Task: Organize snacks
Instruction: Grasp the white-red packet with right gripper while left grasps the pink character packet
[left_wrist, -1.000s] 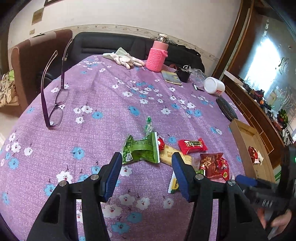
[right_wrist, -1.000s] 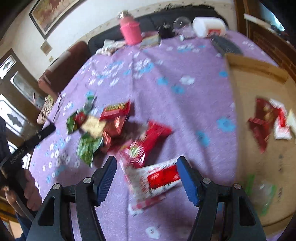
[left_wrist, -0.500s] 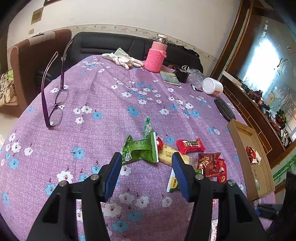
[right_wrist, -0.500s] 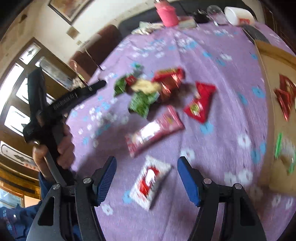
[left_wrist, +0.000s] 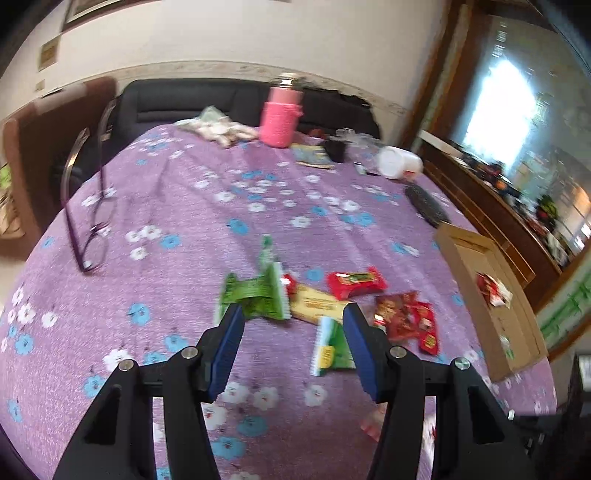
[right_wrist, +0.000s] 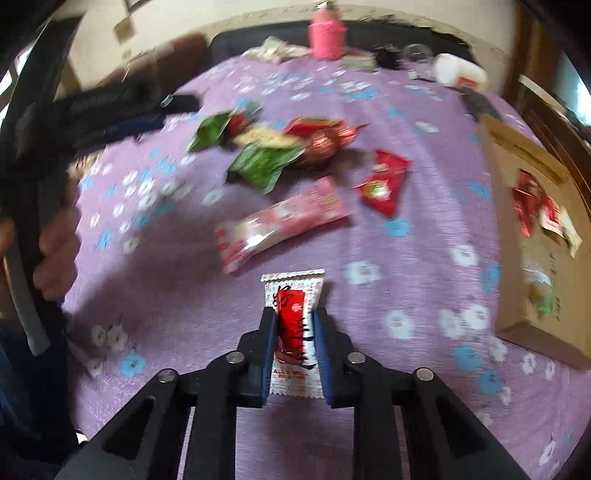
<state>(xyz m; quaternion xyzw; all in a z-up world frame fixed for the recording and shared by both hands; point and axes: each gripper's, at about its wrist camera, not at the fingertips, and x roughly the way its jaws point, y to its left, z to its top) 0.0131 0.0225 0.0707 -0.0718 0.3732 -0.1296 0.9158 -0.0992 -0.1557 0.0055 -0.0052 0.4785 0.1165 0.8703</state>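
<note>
White-red snack packet (right_wrist: 293, 325), pinched in right tool (right_wrist: 294, 325)

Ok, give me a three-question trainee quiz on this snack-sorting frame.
1. True or false: the right tongs are shut on the white-and-red packet.
2. Which side of the table does the cardboard box sit on in the right wrist view? A) left B) right
3. Fill in: the left tongs stand ____ above the green packet.

Key: 1 true; 2 B; 3 open.
</note>
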